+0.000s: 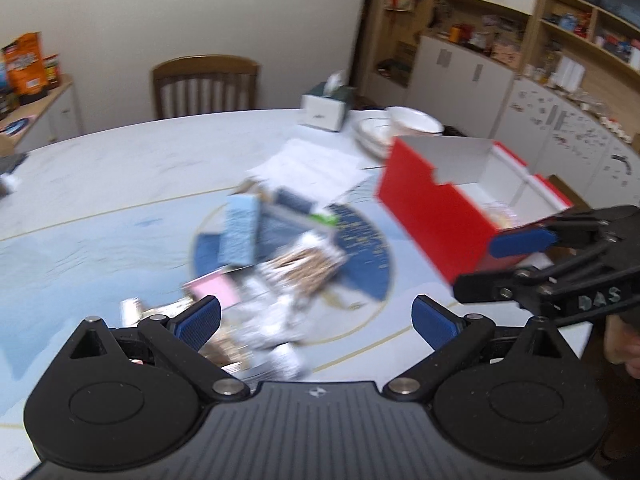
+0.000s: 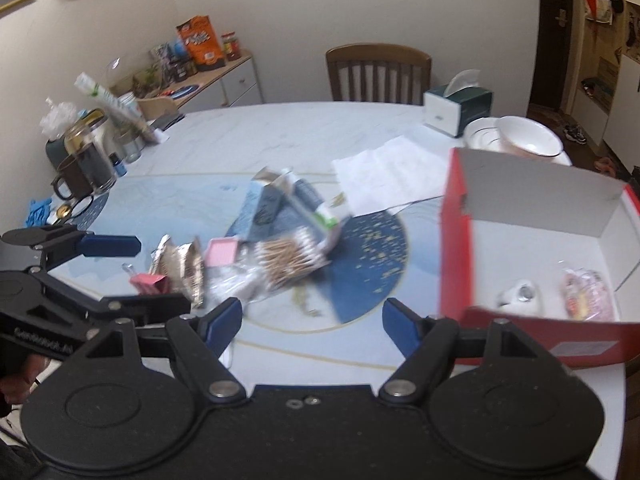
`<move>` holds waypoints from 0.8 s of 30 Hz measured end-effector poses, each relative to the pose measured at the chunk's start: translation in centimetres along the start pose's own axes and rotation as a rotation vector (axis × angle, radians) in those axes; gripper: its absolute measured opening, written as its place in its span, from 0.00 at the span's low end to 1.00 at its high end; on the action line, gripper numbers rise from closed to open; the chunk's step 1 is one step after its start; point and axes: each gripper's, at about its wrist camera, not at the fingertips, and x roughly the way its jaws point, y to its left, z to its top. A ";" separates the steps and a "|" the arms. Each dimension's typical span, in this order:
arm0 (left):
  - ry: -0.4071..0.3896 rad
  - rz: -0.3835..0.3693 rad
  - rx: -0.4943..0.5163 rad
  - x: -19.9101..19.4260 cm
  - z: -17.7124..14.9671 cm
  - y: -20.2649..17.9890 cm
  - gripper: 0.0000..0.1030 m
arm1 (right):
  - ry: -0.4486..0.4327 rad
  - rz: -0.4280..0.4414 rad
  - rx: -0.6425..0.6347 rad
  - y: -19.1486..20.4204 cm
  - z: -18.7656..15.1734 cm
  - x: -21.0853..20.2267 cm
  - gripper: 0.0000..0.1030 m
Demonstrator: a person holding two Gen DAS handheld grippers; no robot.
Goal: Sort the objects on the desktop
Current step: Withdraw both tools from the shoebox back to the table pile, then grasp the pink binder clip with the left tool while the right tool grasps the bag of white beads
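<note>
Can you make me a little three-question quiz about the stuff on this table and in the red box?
1. True or false: the red box is empty.
2. The bag of cotton swabs lies: A) in the box, B) on the table, C) on the chair.
3. How do the jaws of the right gripper and the left gripper stand?

Key: 1. False, two small items lie inside. 2. B. 3. Both open, holding nothing.

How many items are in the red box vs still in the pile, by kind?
In red box: 2 (white object, pink packet)
Pile, blurry, identifiable only:
Blue cartons: 1
Cotton swab bags: 1
Pink pads: 1
Foil packets: 1
Total: 6
</note>
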 end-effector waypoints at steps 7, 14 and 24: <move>0.048 0.088 -0.059 0.0 -1.8 4.3 0.99 | 0.051 0.023 -0.023 3.8 -0.9 2.4 0.75; 0.099 0.135 -0.090 1.0 -3.6 7.6 0.98 | 0.099 0.020 -0.076 7.1 -1.6 4.8 0.75; 0.123 0.157 -0.081 2.7 -4.6 9.3 0.98 | 0.095 -0.050 -0.035 7.4 -0.1 7.6 0.74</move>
